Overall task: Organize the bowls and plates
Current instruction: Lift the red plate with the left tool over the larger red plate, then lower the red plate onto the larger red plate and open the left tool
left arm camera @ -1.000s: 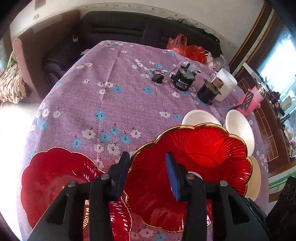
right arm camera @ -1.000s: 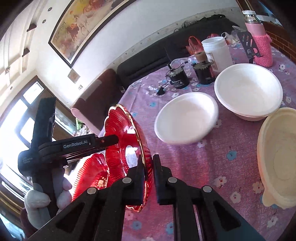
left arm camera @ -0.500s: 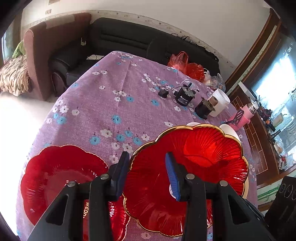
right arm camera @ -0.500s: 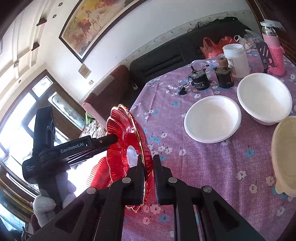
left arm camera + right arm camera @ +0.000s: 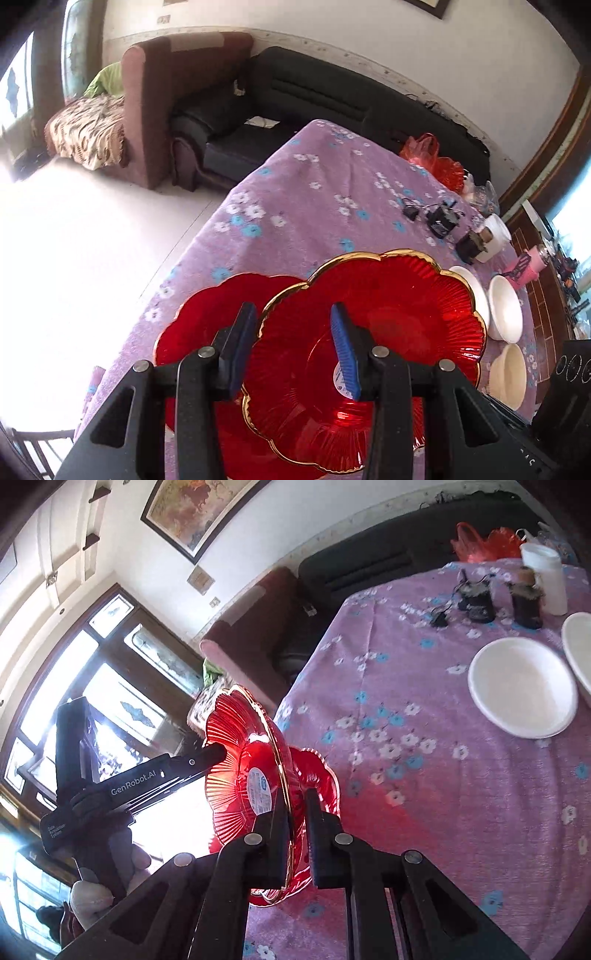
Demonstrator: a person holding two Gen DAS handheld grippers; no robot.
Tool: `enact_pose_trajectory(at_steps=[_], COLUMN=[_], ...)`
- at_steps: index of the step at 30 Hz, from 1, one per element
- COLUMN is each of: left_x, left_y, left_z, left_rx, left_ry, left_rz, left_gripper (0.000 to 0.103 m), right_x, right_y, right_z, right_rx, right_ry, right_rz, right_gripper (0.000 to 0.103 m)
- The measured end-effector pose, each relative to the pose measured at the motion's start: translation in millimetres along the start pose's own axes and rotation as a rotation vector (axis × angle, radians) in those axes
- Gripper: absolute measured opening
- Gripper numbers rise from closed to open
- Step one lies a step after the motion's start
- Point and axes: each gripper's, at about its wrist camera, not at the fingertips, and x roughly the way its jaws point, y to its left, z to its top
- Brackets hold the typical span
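My right gripper [image 5: 295,816] is shut on the rim of a red glass plate with a gold edge [image 5: 240,768] and holds it tilted in the air; the plate also shows in the left wrist view [image 5: 388,332]. A second red plate [image 5: 207,325] lies on the purple flowered tablecloth [image 5: 325,192] below it, near the table's left edge. My left gripper [image 5: 291,347] is open, its fingers above both plates, holding nothing. White bowls [image 5: 506,310] and a white plate [image 5: 521,686] sit further right, with a cream bowl [image 5: 509,373].
Black jars [image 5: 476,602], a white canister [image 5: 546,579], a pink bottle [image 5: 532,266] and a red plastic bag [image 5: 432,155] stand at the table's far side. A black sofa [image 5: 314,96] and a brown armchair [image 5: 159,110] are behind the table.
Both grippers have moved left toward the table's edge. The held red plate now overlaps the lying red plate. The left gripper stays open.
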Motion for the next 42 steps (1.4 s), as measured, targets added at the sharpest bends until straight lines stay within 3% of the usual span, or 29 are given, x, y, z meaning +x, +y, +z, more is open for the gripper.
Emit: enact_pose_trajectory(at_steps=[5, 9, 17, 26, 29, 35, 37, 39, 42], left_x=[35, 55, 57, 35, 19, -15, -25, -35, -47], left_y=[48, 61, 50, 49, 44, 32, 24, 14, -1], left_z=[-8, -13, -21, -27, -27, -27, -29, -31, -37], left_rx=[-0.090, -0.121, -0.081, -0.075, -0.053, -0.030, -0.004, 0.027, 0.060], left_ry=[0.070, 0.105, 0.076, 0.025, -0.030, -0.134, -0.175, -0.218, -0.261], left_rz=[0.053, 0.046, 0.026, -0.080, -0.061, -0.009, 0.014, 0.040, 0.052], left_gripper=[0.039, 0.040, 0.045, 0.049, 0.061, 0.072, 0.075, 0.076, 0.078], right_x=[69, 101, 108, 100, 98, 94, 86, 77, 63], right_y=[1, -6, -2, -5, -10, -11, -12, -12, -6], right_z=[-16, -25, -19, -21, -18, -14, -15, -15, -13], right_rx=[0.005, 0.034, -0.042, -0.107, -0.104, -0.148, -0.122, -0.111, -0.130], right_ry=[0.155, 0.209, 0.227, 0.246, 0.233, 0.119, 0.098, 0.069, 0.021], right_rz=[-0.016, -0.054, -0.221, -0.367, -0.401, -0.331, -0.274, -0.239, -0.236], right_gripper=[0.010, 0.010, 0.009, 0.010, 0.011, 0.026, 0.042, 0.050, 0.052])
